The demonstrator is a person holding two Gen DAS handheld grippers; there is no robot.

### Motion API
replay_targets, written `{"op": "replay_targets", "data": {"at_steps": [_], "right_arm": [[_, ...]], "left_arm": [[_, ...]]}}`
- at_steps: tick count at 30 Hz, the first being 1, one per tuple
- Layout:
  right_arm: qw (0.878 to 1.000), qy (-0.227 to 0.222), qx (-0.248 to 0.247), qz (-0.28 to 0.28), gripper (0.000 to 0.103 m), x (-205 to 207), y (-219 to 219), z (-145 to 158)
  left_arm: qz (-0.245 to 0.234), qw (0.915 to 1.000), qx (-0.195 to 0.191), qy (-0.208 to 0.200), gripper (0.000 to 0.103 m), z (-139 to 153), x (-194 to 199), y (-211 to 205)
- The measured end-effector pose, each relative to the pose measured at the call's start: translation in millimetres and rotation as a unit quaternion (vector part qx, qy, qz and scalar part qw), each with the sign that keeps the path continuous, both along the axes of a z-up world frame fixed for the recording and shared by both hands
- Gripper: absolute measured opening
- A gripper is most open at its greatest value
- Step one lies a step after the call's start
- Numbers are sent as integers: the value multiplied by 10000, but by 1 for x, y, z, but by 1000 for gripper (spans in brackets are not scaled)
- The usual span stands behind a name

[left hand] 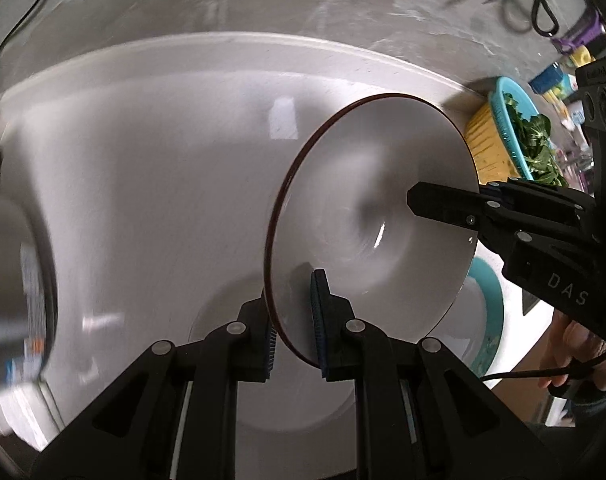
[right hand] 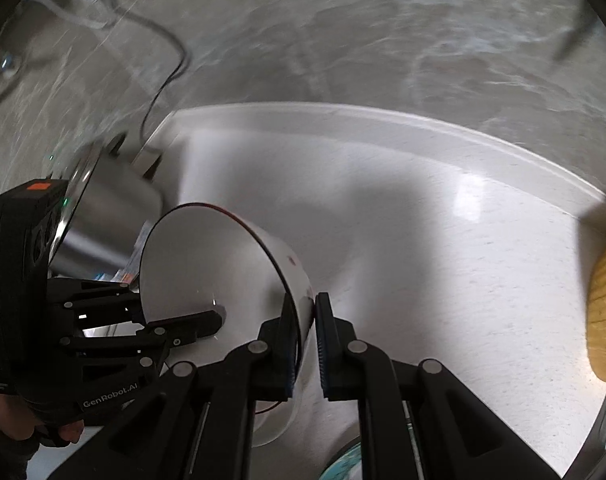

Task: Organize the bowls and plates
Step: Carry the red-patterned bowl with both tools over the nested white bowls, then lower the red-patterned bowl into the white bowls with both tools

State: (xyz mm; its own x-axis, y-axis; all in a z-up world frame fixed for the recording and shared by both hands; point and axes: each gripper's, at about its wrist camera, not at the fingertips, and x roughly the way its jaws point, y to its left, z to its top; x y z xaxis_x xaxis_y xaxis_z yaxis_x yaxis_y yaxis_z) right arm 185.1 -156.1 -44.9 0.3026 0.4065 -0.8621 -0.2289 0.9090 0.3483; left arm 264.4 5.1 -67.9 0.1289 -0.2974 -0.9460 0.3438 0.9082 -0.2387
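The bowl (left hand: 367,216) is white with a thin dark rim. It hangs in the air, tipped on its side, over the white counter (left hand: 143,168). Two tools hold it at once. The left gripper (left hand: 295,320) is pinched tight on the rim just in front of it, one finger inside the bowl and one outside. The right gripper (right hand: 305,344) is clamped on the rim across from it in the same way.

The bowl could slip. Each tool holds only a thin bit of smooth rim, and if the two hands pull apart or twist in different ways, the rim may pop out and the bowl would drop and crack.

There is open counter ahead of both tools. Past the left tool's far side sits a shiny metal pot (right hand: 103,216), close to the bowl. Past the right tool sit a yellow basket (left hand: 489,148) and a blue basket of green leaves (left hand: 533,136). Under the bowl lies a plate with a blue rim (left hand: 491,320). The counter's raised back edge (right hand: 423,120) meets a grey stone wall.
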Motion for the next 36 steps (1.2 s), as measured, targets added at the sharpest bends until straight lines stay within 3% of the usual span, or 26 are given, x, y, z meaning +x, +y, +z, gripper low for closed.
{"op": "replay_targets", "data": {"at_steps": [16,25,36], "right_arm": [[9947,498,-168,879,11,-38,59,-37],[9925,682,-314,968,11,-40,64,-59],[9902,825,-498,1007,11,-33,68,-71]], "left_arm": [[735,9963,2,435,14,-39,-94,72],[800,9953,102,530,13,-67,-105,83],[681,9957,260,571,14,-84,-90,58]]}}
